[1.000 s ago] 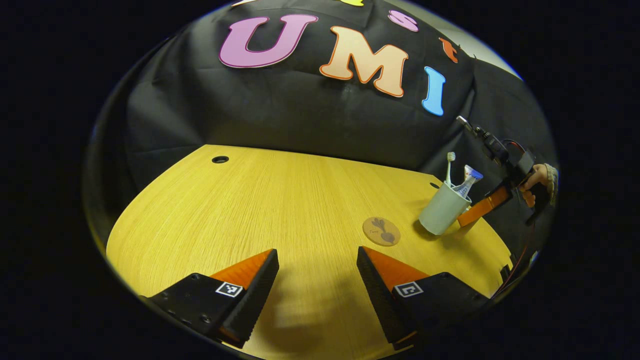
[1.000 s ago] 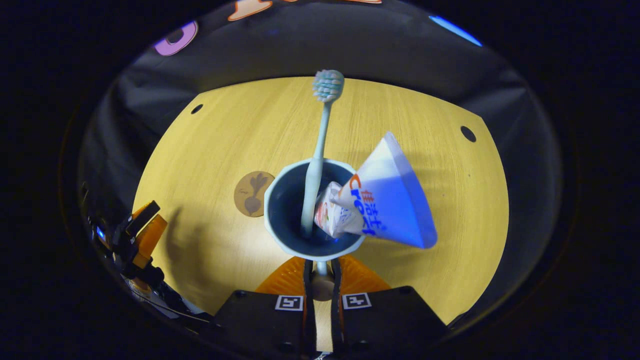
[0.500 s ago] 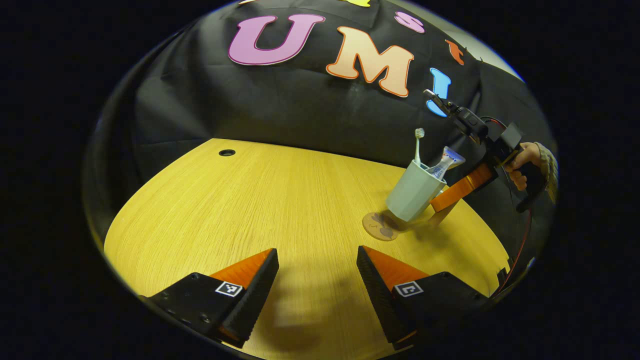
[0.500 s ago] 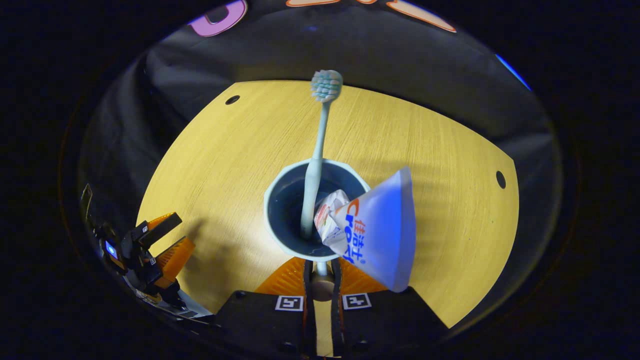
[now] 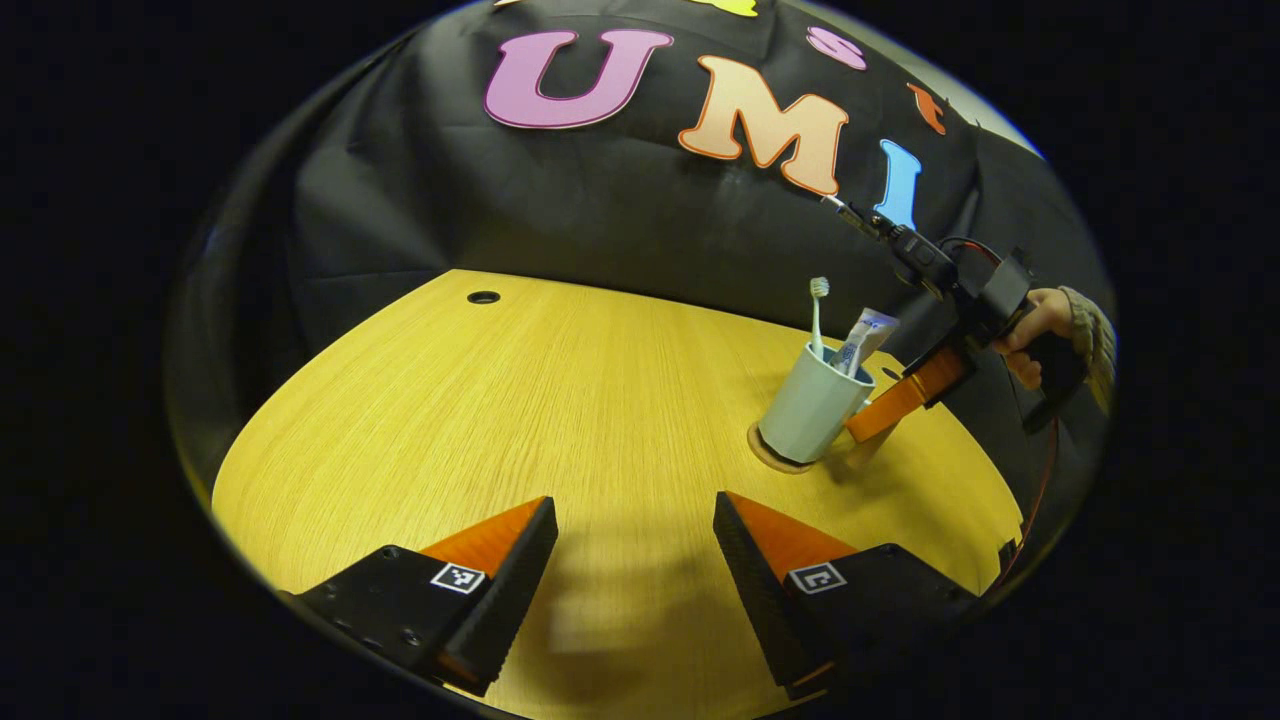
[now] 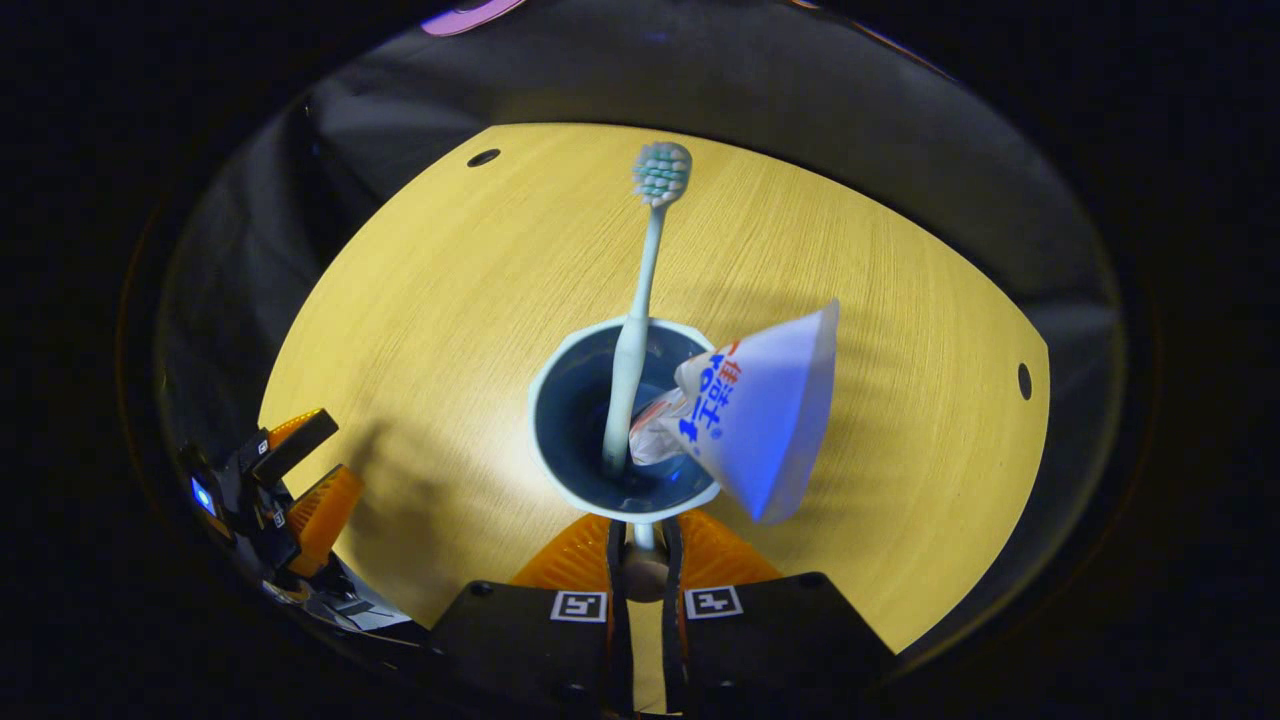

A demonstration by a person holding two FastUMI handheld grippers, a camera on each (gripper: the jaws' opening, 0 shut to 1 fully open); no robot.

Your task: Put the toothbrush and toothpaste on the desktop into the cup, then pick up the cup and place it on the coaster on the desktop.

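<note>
Pinching the cup's (image 6: pixel 625 420) near handle, the right hand-held gripper (image 6: pixel 640 548) sets it on the coaster (image 5: pixel 768 455) at the worktop's (image 5: pixel 560 400) right. Toothbrush (image 6: pixel 640 300) and toothpaste (image 6: pixel 760 410) stand inside. The left hand-held gripper (image 5: pixel 635 560) hangs released nearby over bare wood.

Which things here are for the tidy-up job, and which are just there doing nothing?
For the job:
cup, on the coaster
toothbrush and toothpaste, in the cup
right gripper, pinching the cup's rim

Just there:
left gripper, open over the desk, holding nothing
holes in the desk
</note>
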